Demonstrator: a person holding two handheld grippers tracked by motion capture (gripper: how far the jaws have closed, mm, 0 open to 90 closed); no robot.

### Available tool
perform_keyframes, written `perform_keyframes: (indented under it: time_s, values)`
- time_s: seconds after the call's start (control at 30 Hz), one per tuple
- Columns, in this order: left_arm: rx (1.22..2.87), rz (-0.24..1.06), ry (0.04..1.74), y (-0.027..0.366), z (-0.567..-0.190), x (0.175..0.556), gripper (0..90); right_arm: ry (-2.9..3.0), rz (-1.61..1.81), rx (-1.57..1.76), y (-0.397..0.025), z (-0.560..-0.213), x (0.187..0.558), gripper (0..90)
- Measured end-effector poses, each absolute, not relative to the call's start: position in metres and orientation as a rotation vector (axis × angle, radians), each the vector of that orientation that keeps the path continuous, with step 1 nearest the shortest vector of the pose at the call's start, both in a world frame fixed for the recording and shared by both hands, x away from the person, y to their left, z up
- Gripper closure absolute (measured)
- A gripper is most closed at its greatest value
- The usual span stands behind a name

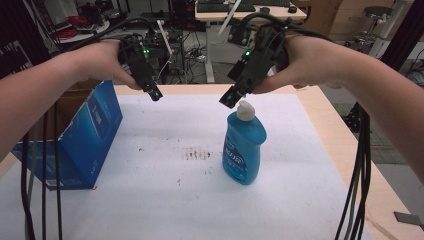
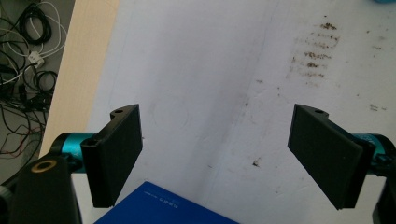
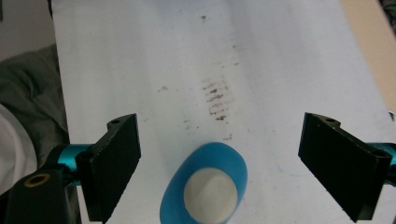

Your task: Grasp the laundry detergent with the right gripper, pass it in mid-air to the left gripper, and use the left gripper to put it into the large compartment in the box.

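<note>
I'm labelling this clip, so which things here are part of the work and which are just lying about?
In the job:
- blue bottle, white cap, upright under the open right tool
- blue box, standing below the open left tool

Lying about:
- brown smudges on the white table cover
- cables and desks beyond the table

The blue bottle (image 1: 244, 147) looks like glossy, see-through plastic with a matt white cap (image 3: 209, 196). The blue box (image 1: 82, 137) is smooth printed cardboard. A matt white sheet (image 1: 165, 200), stained brown, covers the pale wooden table (image 1: 330, 125). The gripper pads (image 2: 322, 154) look matt black and finely ribbed.
</note>
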State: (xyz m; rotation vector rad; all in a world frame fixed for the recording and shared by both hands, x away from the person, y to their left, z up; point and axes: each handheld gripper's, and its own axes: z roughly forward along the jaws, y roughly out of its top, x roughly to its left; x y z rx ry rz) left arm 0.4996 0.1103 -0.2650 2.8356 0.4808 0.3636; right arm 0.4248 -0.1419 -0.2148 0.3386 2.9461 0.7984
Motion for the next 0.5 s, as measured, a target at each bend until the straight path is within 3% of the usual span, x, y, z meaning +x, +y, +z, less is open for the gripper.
perform_keyframes:
  time_s: [0.23, 0.5]
  values:
    - [2.833, 0.36, 0.479, 0.112, -0.264, 0.498, 17.9, 2.854, 0.937, 0.426, -0.175, -0.203, 0.418, 12.1]
    - [2.824, 0.369, 0.47, 0.112, -0.261, 0.494, 17.9, 2.775, 1.027, 0.554, -0.212, -0.211, 0.405, 12.1]
